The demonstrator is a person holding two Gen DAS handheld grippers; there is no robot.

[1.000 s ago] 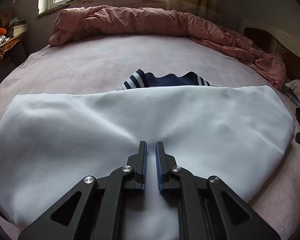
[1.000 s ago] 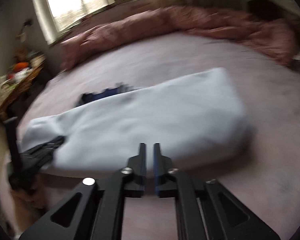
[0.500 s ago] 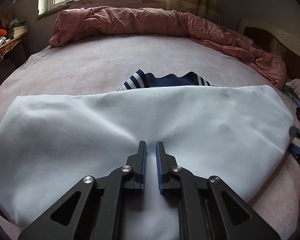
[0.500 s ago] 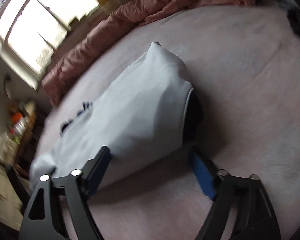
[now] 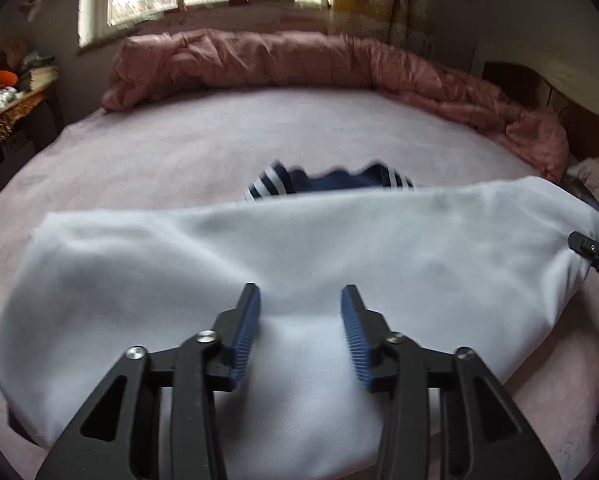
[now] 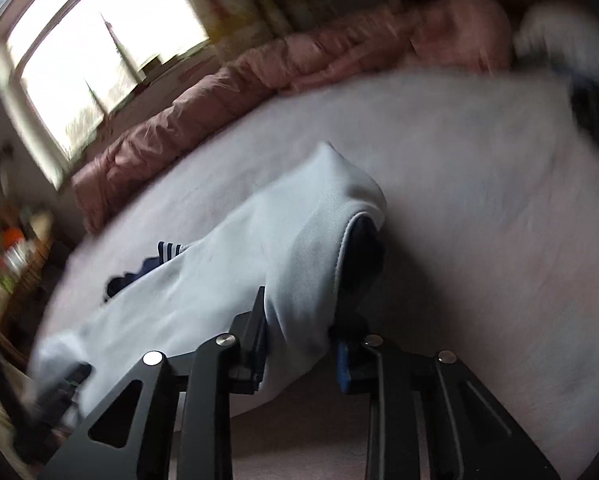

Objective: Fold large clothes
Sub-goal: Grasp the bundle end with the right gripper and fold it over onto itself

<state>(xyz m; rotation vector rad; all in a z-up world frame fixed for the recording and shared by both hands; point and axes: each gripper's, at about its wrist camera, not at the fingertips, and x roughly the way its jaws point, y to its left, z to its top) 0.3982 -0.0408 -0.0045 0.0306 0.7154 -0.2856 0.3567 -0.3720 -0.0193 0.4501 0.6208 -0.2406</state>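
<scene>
The white garment [image 5: 299, 256] lies folded across the pink bed [image 5: 227, 140], its navy striped collar [image 5: 275, 186] peeking out behind. My left gripper [image 5: 300, 330] hovers with fingers spread wide, holding nothing. My right gripper [image 6: 299, 344] straddles the garment's end, fingers not yet closed. The cloth looks soft, light and floppy; I judge the doubled end edge the best hold.

A pink-sheeted bed [image 5: 203, 148] carries a folded white garment [image 5: 339, 248] mid-bed and a rumpled pink quilt [image 5: 299, 60] along its far edge.
</scene>
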